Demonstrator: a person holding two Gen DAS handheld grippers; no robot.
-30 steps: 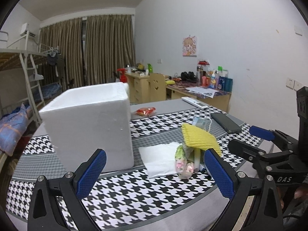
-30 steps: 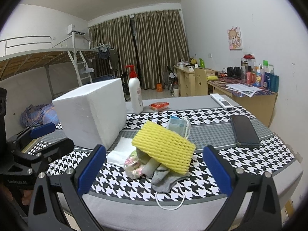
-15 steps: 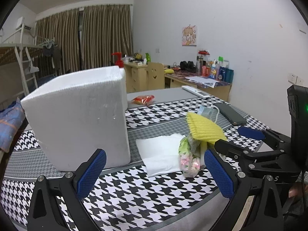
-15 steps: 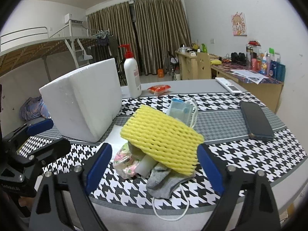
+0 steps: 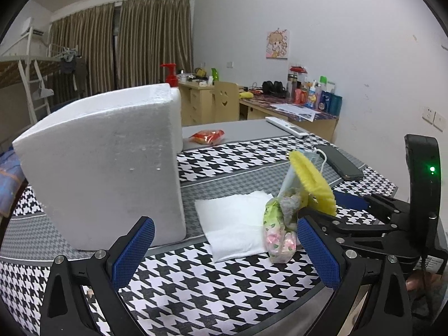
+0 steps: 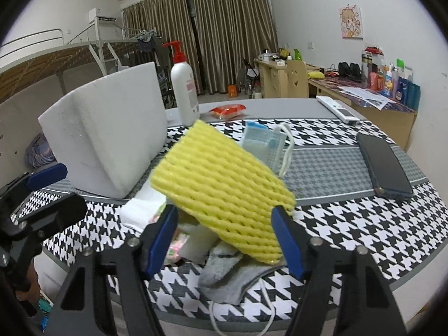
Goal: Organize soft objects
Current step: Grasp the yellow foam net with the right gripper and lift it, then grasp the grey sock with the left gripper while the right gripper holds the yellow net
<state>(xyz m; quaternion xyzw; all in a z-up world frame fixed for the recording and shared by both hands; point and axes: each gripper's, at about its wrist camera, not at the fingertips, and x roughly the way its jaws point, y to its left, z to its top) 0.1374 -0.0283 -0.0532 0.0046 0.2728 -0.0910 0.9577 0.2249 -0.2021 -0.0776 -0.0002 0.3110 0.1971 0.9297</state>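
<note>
Yellow foam net (image 6: 224, 196) tops a pile of soft things near the tabletop's front edge; we see the right gripper (image 6: 225, 240) with its blue pads on either side of the net's lower end, whether pressing it we cannot tell. Under the net lie a grey sock (image 6: 224, 277), a floral packet (image 5: 277, 232) and a mask (image 6: 266, 142). A white cloth (image 5: 235, 221) lies between pile and foam box (image 5: 103, 165). We hold the left gripper (image 5: 224, 252) spread, grasping nothing, at the front edge.

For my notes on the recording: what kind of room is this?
Probably a student dormitory room: a loft bed with a ladder, wooden desks crowded with bottles, and a cartoon poster.
</note>
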